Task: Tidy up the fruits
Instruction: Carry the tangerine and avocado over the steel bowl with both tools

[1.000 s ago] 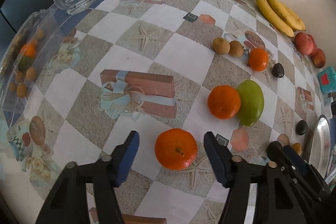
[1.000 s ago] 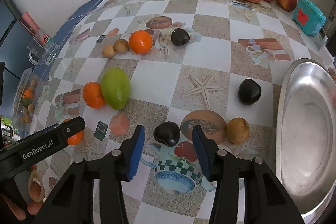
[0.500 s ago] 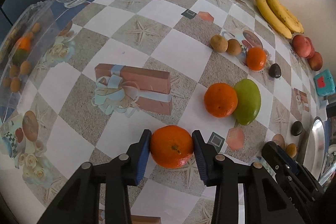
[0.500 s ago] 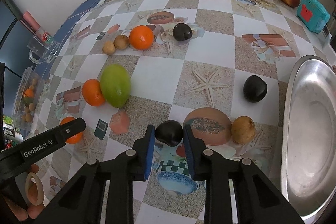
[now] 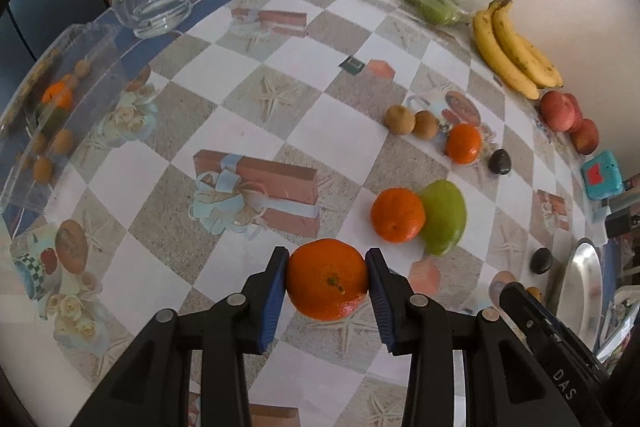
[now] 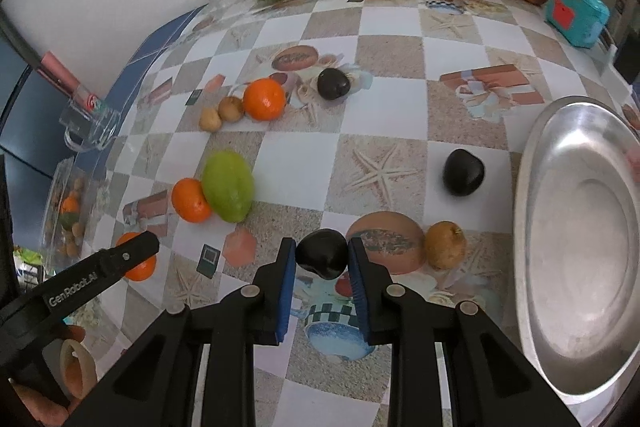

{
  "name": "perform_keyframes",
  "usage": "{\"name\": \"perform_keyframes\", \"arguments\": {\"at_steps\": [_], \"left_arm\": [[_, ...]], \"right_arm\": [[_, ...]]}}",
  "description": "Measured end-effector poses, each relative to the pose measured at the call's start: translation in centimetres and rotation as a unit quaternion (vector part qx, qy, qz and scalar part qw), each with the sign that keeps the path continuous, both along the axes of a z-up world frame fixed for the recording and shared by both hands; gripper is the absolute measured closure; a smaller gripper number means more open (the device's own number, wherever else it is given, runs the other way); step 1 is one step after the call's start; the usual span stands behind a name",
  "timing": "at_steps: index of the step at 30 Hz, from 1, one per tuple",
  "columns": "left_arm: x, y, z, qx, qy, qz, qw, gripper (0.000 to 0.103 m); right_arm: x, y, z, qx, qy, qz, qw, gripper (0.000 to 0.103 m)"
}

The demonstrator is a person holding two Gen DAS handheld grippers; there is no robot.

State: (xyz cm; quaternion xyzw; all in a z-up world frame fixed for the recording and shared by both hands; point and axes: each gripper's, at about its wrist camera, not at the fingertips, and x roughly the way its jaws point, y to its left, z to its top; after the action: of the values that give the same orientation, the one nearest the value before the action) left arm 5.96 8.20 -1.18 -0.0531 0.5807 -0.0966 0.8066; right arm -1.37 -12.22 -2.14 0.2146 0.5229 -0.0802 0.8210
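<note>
Our left fingers (image 5: pixel 276 291) clench a round orange tangerine (image 5: pixel 327 279) just above the checkered surface (image 5: pixel 224 131); our right fingers (image 6: pixel 286 291) clench a dark glossy plum (image 6: pixel 322 254). Farther out, a second tangerine (image 5: pixel 397 214) touches a green mango (image 5: pixel 443 222).

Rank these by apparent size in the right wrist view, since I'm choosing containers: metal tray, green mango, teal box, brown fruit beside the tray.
1. metal tray
2. green mango
3. teal box, farther away, so unsure against the mango
4. brown fruit
</note>
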Motion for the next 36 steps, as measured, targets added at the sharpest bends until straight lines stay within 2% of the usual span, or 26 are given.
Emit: {"name": "perform_keyframes", "arguments": {"at_steps": [7, 12, 16, 22, 27, 36], "left_arm": [[-0.1, -1.8, 2.5, -0.008, -0.017, -0.022, 0.9996, 0.061], [0.1, -4.2, 4.9, -0.015, -0.033, -0.045, 0.9983, 0.061], [0.0, -7.1, 6.1, -0.018, -0.04, -0.066, 0.9968, 0.061], [-0.6, -12.1, 6.9, -0.025, -0.043, -0.107, 0.993, 0.061], [-1.1, -15.3, 7.3, -0.028, -0.04, -0.136, 0.9895, 0.061], [-2.9, -21.0, 7.2, -0.015, -0.043, -0.195, 0.9798, 0.061]], "right_arm": [[-0.4, -0.9, 1.2, 0.004, -0.003, -0.021, 1.0, 0.076], [-1.1, -2.3, 2.7, 0.018, -0.033, -0.039, 0.999, 0.076], [-1.7, -3.5, 4.2, -0.012, -0.044, -0.057, 0.997, 0.076], [-2.9, -5.8, 5.4, -0.034, -0.045, -0.093, 0.994, 0.076], [-4.4, -8.7, 5.5, -0.019, -0.047, -0.138, 0.989, 0.076], [-8.2, -14.8, 4.7, -0.012, -0.033, -0.235, 0.971, 0.076]]}}
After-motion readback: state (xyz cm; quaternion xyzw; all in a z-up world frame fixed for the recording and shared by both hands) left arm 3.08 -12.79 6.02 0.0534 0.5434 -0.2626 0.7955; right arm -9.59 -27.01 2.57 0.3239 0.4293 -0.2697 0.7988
